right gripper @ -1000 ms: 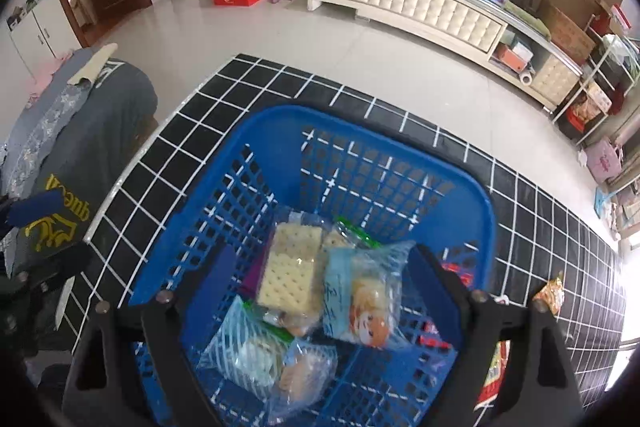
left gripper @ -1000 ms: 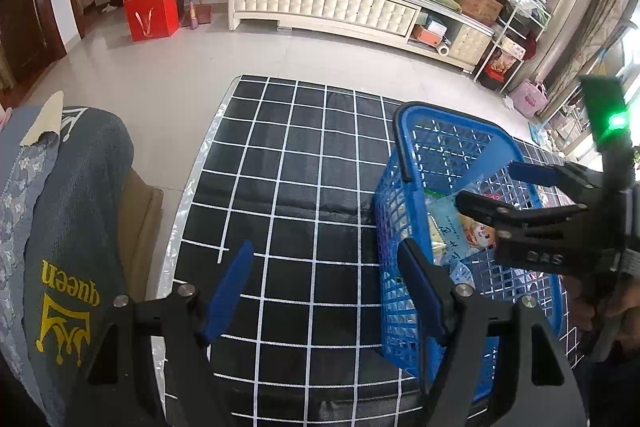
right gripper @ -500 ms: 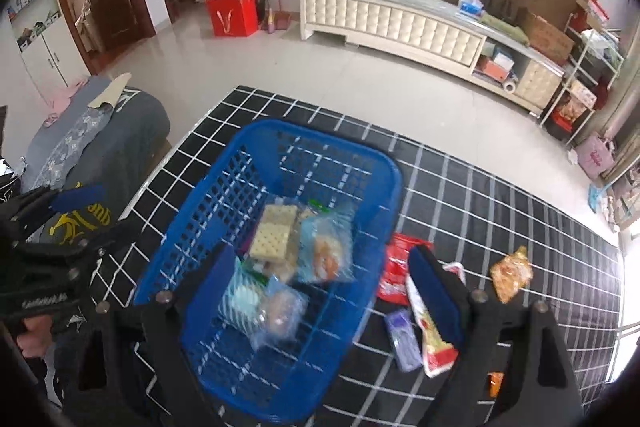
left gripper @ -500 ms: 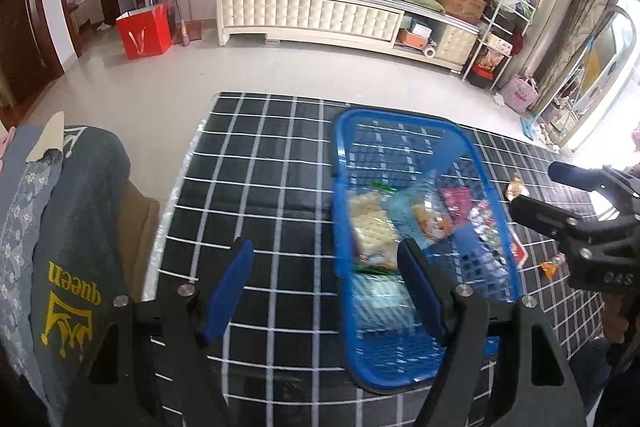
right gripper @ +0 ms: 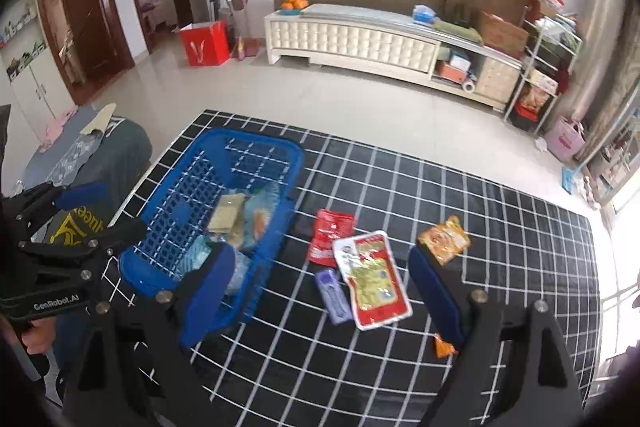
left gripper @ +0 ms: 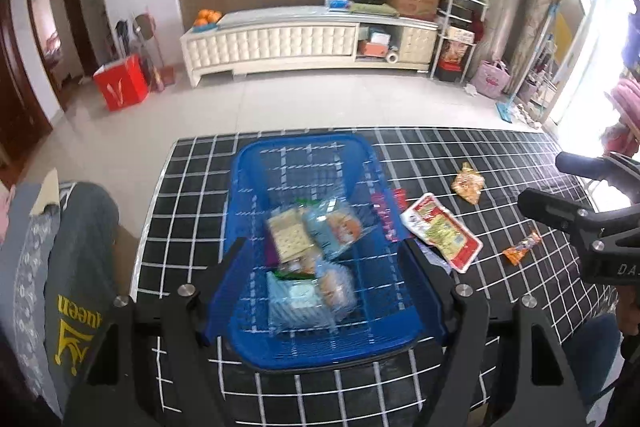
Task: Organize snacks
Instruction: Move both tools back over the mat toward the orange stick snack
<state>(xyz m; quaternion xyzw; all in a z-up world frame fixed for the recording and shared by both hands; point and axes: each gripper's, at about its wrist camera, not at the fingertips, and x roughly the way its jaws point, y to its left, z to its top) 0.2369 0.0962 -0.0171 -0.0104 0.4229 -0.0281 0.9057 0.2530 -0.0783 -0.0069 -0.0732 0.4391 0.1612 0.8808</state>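
Note:
A blue plastic basket (left gripper: 304, 143) stands on the black grid-patterned table and holds several wrapped snacks, among them a cracker pack (left gripper: 288, 235). My left gripper (left gripper: 320, 267) hovers open above the basket's near end, nothing between its fingers. To the right of the basket (right gripper: 256, 143) lie a red packet (right gripper: 330, 231), a large red-and-white packet (right gripper: 374, 275), a purple packet (right gripper: 334, 291), an orange bag (right gripper: 444, 237) and a small orange packet (right gripper: 442, 345). My right gripper (right gripper: 320, 267) hangs open and empty above these loose packets.
A grey garment (left gripper: 72, 267) with yellow print drapes over a seat at the table's left edge. Across the tiled floor stand a long white cabinet (left gripper: 280, 39) and a red bag (left gripper: 120, 83). A hand (right gripper: 36, 331) grips the left tool.
Both grippers have lifted and drawn back from the basket. The right one has shifted rightward from over the basket to over the loose packets. The left one now faces the basket head-on.

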